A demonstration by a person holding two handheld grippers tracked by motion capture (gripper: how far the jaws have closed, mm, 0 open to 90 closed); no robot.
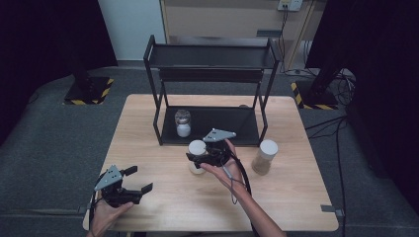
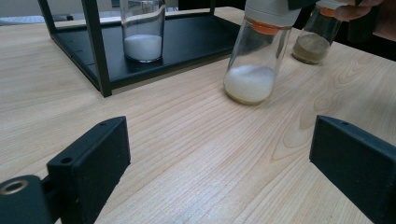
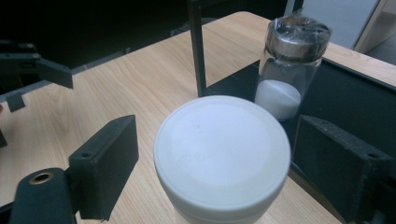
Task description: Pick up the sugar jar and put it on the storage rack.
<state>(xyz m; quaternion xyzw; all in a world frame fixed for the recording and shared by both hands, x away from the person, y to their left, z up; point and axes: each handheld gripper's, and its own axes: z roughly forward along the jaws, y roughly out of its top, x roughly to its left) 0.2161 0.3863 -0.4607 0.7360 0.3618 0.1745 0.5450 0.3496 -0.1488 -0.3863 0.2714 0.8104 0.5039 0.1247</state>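
Note:
A glass jar with a white lid [image 1: 196, 148] and white powder in its bottom [image 2: 250, 81] stands on the wooden table just in front of the black rack. My right gripper [image 1: 193, 159] reaches it from the right, and its jaws stand on either side of the white lid [image 3: 222, 149]. A narrow gap shows on each side, so the pads do not press it. My left gripper [image 1: 139, 178] rests open near the table's front left corner with nothing between its fingers [image 2: 93, 163].
A black two-tier rack [image 1: 212, 54] stands at the back of the table [image 1: 163, 202]. On its lower shelf is a jar of white powder with a silvery lid [image 1: 183, 123]. A jar of brown powder [image 1: 265, 157] stands to the right of the rack's front.

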